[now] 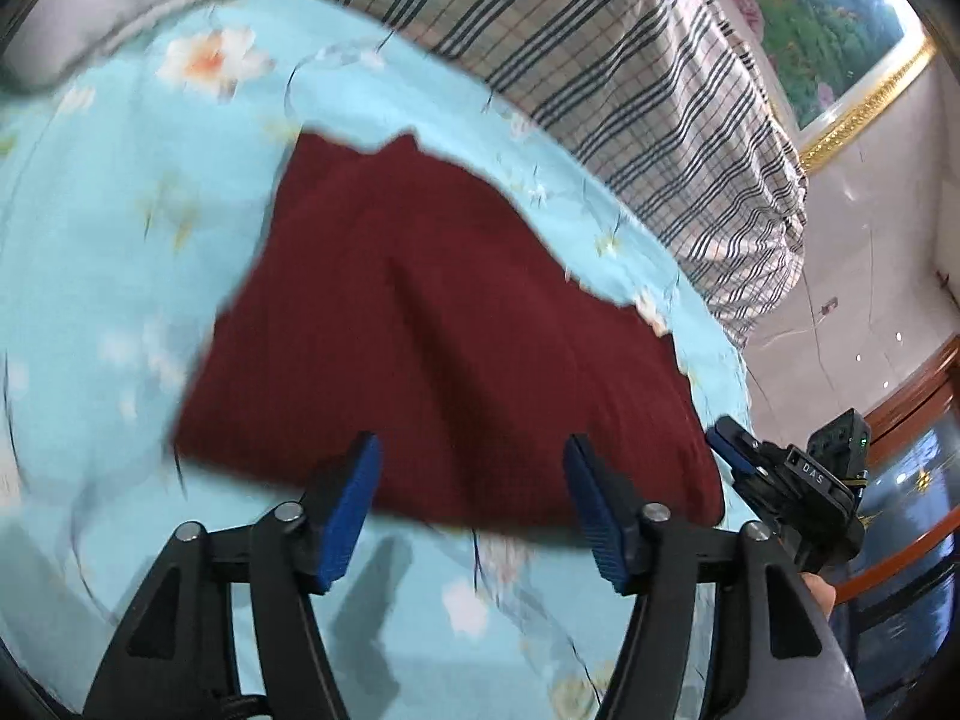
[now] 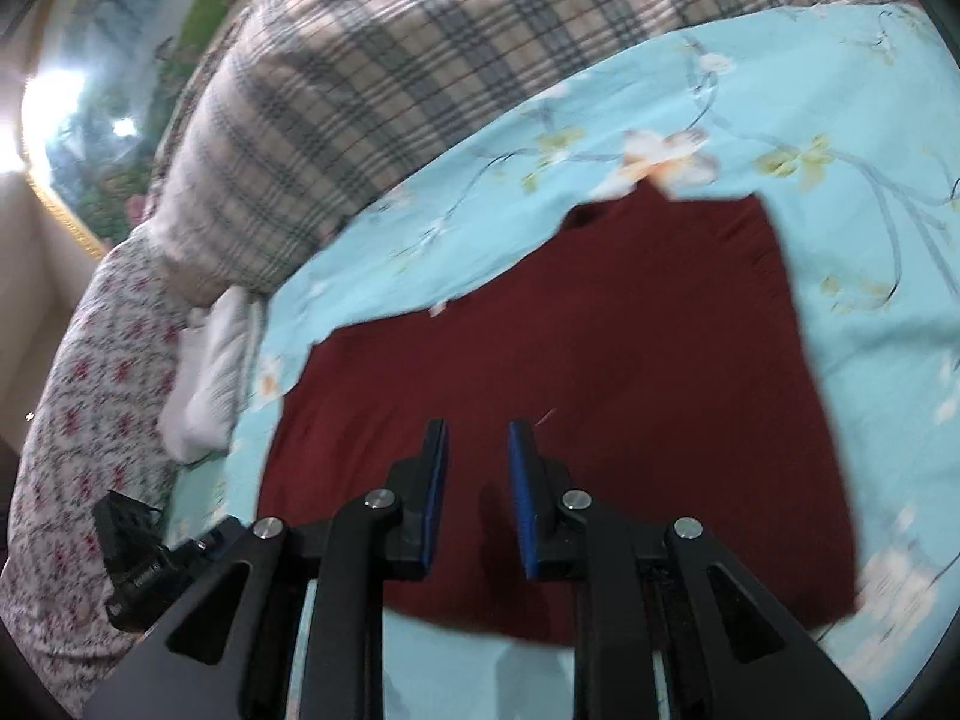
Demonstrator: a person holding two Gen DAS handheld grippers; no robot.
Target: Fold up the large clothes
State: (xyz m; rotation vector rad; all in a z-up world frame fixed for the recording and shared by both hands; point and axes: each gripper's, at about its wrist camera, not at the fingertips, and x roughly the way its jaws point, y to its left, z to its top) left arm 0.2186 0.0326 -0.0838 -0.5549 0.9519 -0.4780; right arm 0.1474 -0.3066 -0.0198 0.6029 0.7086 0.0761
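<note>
A dark red garment [image 1: 450, 330] [image 2: 600, 360] lies folded flat on a light blue floral bedsheet [image 1: 120, 240] [image 2: 780, 120]. My left gripper [image 1: 474, 450] hovers over the garment's near edge, open wide, with nothing between its blue pads. My right gripper [image 2: 477, 426] hangs above the near part of the garment, its pads a narrow gap apart and nothing pinched in them. In the left wrist view it appears beside the garment's right corner, one blue pad [image 1: 729, 450] showing. Both views are blurred.
A plaid blanket [image 1: 630, 60] [image 2: 360, 90] is piled along the far side of the bed. A white cloth [image 2: 210, 372] and a red-flowered quilt [image 2: 78, 420] lie at one end. A gold-framed painting [image 1: 840, 30] hangs on the wall above a glossy floor [image 1: 870, 252].
</note>
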